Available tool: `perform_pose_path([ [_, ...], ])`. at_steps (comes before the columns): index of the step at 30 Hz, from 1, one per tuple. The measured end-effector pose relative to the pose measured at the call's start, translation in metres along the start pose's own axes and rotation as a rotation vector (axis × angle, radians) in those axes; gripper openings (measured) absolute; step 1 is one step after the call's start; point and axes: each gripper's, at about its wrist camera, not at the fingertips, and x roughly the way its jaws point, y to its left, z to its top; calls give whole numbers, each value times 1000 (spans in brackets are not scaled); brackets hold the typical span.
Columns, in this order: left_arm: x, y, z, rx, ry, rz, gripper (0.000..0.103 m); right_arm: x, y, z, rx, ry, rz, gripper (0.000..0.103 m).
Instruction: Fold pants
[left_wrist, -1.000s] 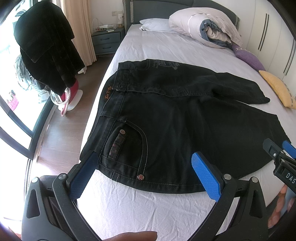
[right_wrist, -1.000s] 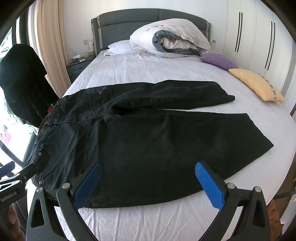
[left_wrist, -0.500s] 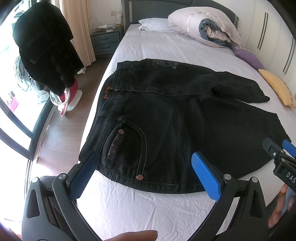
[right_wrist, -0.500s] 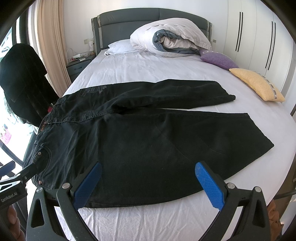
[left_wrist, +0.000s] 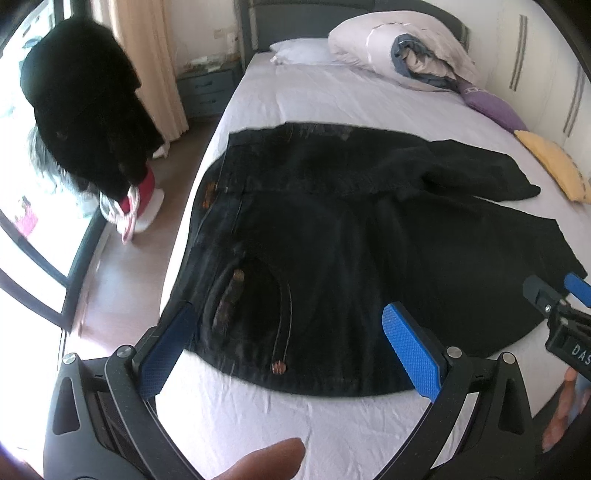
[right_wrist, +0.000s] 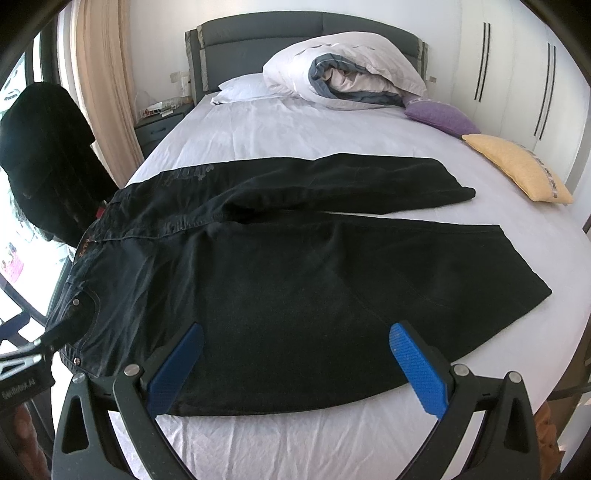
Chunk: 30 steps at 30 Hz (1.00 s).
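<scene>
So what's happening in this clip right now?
A person holds a two-finger tool in each hand over a pair of black denim pants spread flat on a white-sheeted bed. The left tool hovers open near the waistband and pocket end; the right tool hovers open over the near leg. Neither grips fabric, and no fold has been made yet.

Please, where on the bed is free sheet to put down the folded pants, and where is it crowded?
Free sheet lies between the pants and the white pillow near the headboard, and a narrow strip along the near edge of the bed. It is crowded at the head, with the rolled duvet, purple cushion and yellow cushion.
</scene>
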Motion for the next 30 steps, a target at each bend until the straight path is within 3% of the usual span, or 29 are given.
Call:
perform_pose_path([
  [5, 5, 2, 41, 77, -65, -90, 103, 7, -9, 14, -37, 20, 68, 103],
  [7, 20, 0, 64, 141, -31, -110, 103, 10, -13, 26, -73, 16, 97, 103],
  [11, 64, 2, 116, 184, 94, -252, 103, 13, -17, 55, -160, -18, 147, 103],
  [17, 124, 12, 202, 270, 65, -189, 103, 32, -19, 107, -330, -47, 243, 99],
  [21, 190, 22, 256, 331, 178, -289, 101, 62, -25, 137, -386, -12, 318, 84],
  [24, 227, 24, 278, 412, 224, -253, 82, 84, -30, 152, -419, 9, 359, 74],
  [26, 249, 26, 292, 448, 256, -265, 70, 99, -31, 159, -420, 27, 379, 73],
  [30, 279, 27, 302, 474, 305, -310, 66, 127, -30, 166, -417, 59, 419, 73],
])
